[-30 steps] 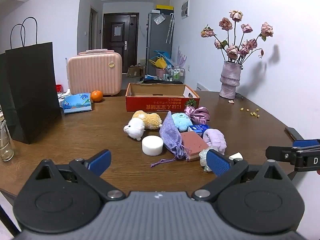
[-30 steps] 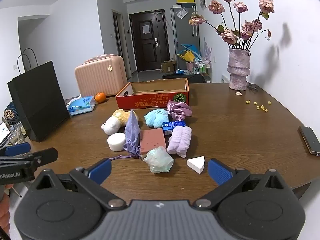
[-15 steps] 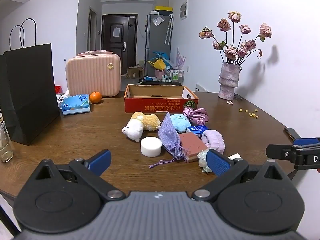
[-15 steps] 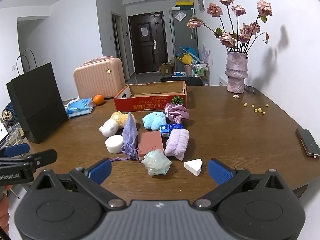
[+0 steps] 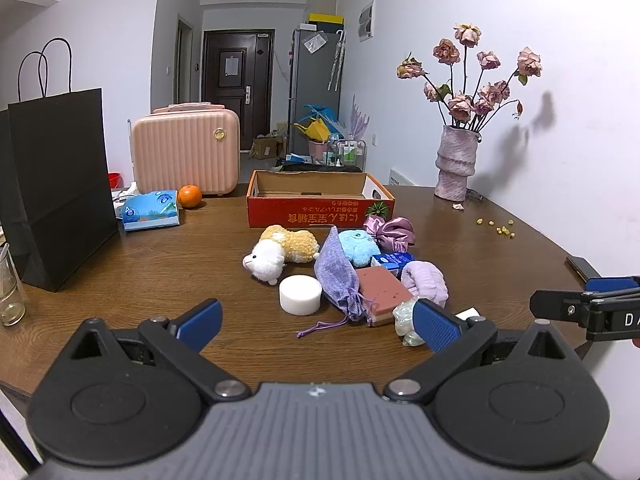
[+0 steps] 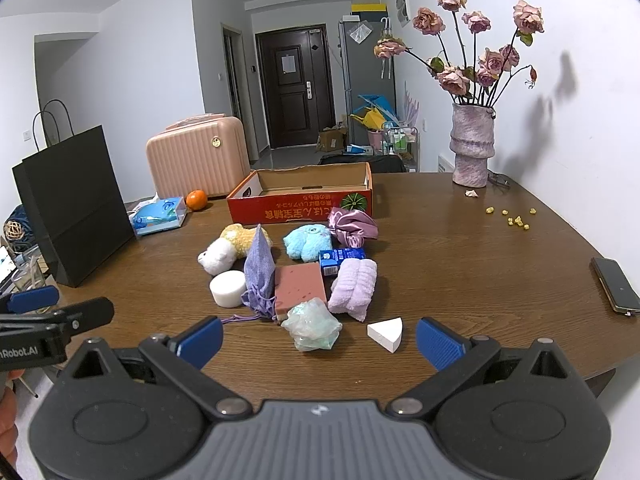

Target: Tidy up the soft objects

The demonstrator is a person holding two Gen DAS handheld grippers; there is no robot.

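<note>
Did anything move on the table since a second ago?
Nothing on the table moved. Only the cameras shifted slightly: both views slid a little. The left gripper and right gripper are open and empty as before. The toys, the white puff and the red box lie where they were.

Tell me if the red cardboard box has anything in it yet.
Looks empty. The right wrist view shows bare cardboard inside the box, and the soft things all lie on the table before it. The near inside corner is hidden.

Bare table (image 6: 460,280) right of the toy pile (image 6: 296,272).
</note>
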